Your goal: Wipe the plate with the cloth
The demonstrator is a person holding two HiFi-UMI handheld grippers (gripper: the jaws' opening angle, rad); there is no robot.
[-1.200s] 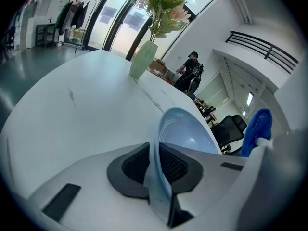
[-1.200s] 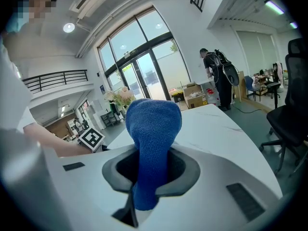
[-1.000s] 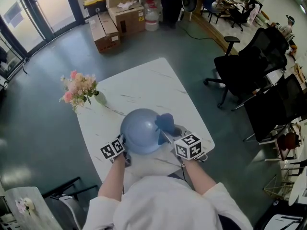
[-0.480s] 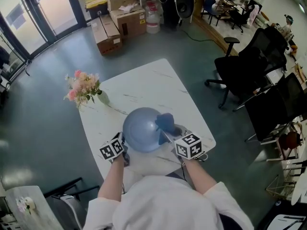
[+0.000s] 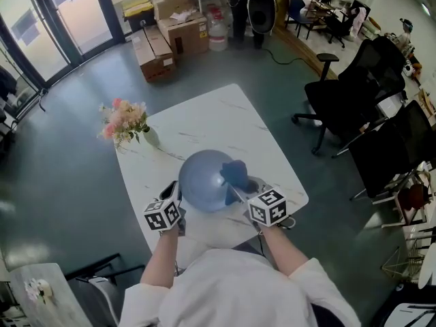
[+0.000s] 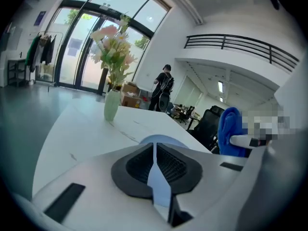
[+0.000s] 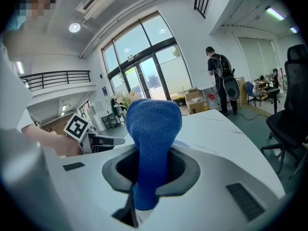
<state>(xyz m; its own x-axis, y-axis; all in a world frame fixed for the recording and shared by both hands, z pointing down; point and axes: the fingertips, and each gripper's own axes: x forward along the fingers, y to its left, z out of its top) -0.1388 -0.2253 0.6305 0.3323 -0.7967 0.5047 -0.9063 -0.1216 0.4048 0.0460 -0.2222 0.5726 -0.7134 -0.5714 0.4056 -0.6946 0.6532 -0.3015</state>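
In the head view, your left hand-held gripper [image 5: 175,203] was clamped on the near left rim of the blue-grey plate [image 5: 204,179], which sat over the near half of the white surface [image 5: 204,125]. Your right hand-held gripper [image 5: 236,191] was closed on the blue cloth [image 5: 234,173], whose bunched end lay on the plate's right side. A vase of flowers [image 5: 128,122] stood well apart at the far left edge.

In the left gripper view, the pads were pressed together on the plate's rim [image 6: 156,177], a thin upright strip running away from you.

In the right gripper view, the jaws pinched the cloth [image 7: 150,129], its long axis standing up out of them with the rounded end pointing forward.
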